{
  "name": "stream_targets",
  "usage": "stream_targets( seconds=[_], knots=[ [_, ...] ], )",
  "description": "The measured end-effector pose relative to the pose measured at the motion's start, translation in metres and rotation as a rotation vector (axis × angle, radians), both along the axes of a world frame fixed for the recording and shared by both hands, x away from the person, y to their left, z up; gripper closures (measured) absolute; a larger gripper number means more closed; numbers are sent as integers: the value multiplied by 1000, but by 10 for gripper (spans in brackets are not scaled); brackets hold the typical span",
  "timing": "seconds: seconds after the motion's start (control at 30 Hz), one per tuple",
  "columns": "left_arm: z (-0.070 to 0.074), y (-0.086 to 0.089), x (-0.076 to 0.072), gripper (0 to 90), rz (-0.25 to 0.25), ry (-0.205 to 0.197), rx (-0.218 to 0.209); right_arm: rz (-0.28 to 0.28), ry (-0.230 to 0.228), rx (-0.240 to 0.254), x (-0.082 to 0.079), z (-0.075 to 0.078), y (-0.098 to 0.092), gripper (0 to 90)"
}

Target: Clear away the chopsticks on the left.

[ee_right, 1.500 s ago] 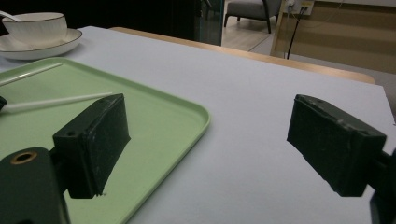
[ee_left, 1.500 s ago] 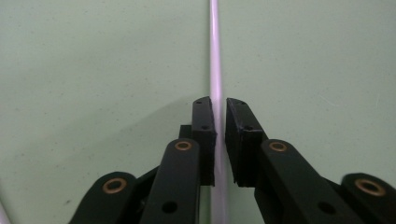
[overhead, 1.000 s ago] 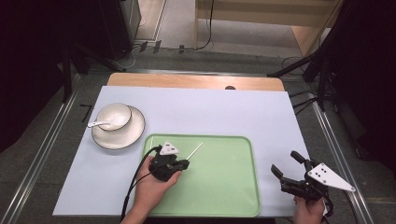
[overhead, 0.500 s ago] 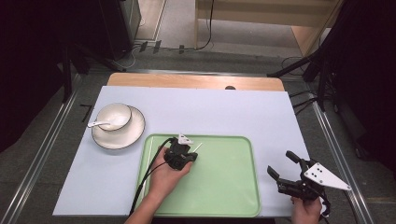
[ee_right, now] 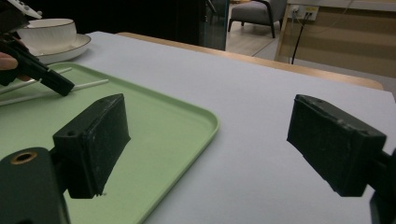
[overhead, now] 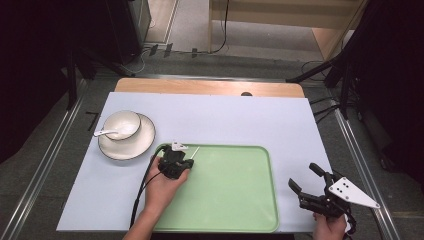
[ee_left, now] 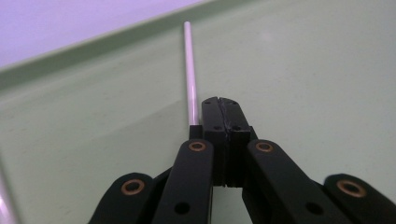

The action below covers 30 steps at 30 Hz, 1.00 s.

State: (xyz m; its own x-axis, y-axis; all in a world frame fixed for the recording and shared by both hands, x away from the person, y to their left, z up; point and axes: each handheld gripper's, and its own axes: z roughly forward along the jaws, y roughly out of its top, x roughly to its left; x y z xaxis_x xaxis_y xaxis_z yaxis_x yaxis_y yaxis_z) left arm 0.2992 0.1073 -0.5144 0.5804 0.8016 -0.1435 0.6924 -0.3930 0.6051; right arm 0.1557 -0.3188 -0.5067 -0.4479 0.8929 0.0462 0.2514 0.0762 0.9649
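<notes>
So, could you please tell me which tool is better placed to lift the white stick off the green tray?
Probably left: the left tool is at the white stick on the green tray, jaws shut. The right tool sits open beyond the tray's right edge.

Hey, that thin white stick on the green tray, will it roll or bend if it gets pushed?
The stick looks round and smooth, so it probably rolls across the flat tray. Thin and straight, it seems light and likely stiff.
</notes>
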Motion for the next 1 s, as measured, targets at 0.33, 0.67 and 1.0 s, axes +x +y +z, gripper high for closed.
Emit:
stream_targets(
  seconds=[0.33,0.67,1.0],
  knots=[
    [-1,19,2,900,40,-2,-22,0,7,1,0,-1,-1,128],
    [0,34,3,900,73,-1,-23,8,1,-3,0,0,-1,128],
    [-2,44,9,900,130,-5,-55,4,2,-5,0,0,-1,128]
  ],
)
